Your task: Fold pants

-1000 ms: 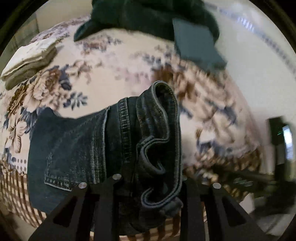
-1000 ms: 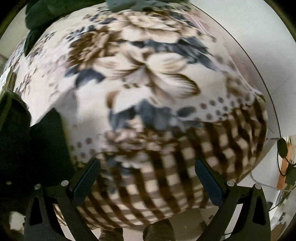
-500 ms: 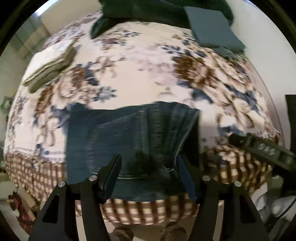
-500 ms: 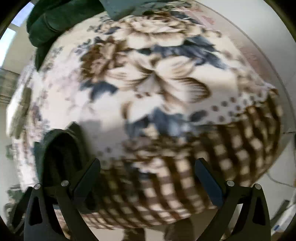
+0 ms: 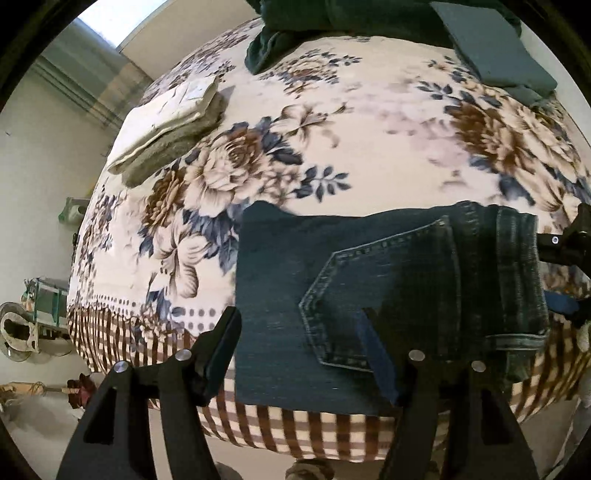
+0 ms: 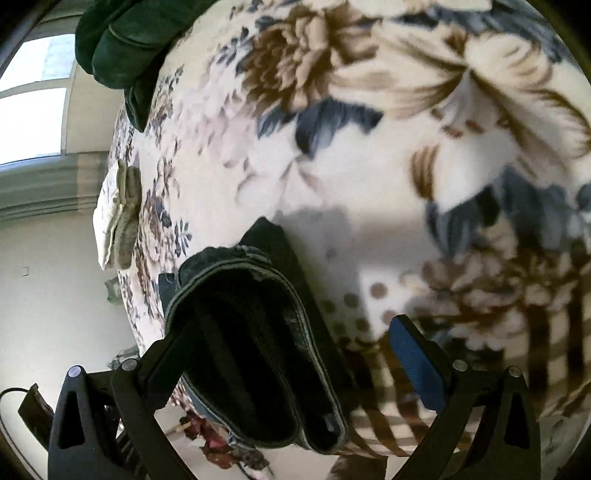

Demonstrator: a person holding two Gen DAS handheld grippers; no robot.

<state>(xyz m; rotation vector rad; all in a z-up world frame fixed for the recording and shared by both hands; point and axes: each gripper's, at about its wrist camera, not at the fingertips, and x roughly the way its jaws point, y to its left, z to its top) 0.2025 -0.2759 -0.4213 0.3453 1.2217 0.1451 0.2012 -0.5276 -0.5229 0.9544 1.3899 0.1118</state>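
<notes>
Dark blue jeans (image 5: 388,280) lie folded flat on the floral bedspread (image 5: 332,122) near its checked front edge, back pocket up, waistband to the right. My left gripper (image 5: 299,347) is open and empty, hovering over the jeans' near edge. In the right wrist view the jeans (image 6: 258,339) show end-on as a thick folded stack. My right gripper (image 6: 291,354) is open, its jaws either side of that folded end; I cannot tell if the fingers touch it. The right gripper also shows at the right edge of the left wrist view (image 5: 569,251).
A folded beige and olive cloth stack (image 5: 170,125) lies at the bed's far left. Dark green bedding (image 5: 332,22) and a folded teal cloth (image 5: 491,48) lie at the far side. The bed edge drops to the floor just below the jeans.
My left gripper let go of the bunched jeans end, opened and pulled back; the jeans now lie flat. My right gripper swung left toward the jeans' folded end.
</notes>
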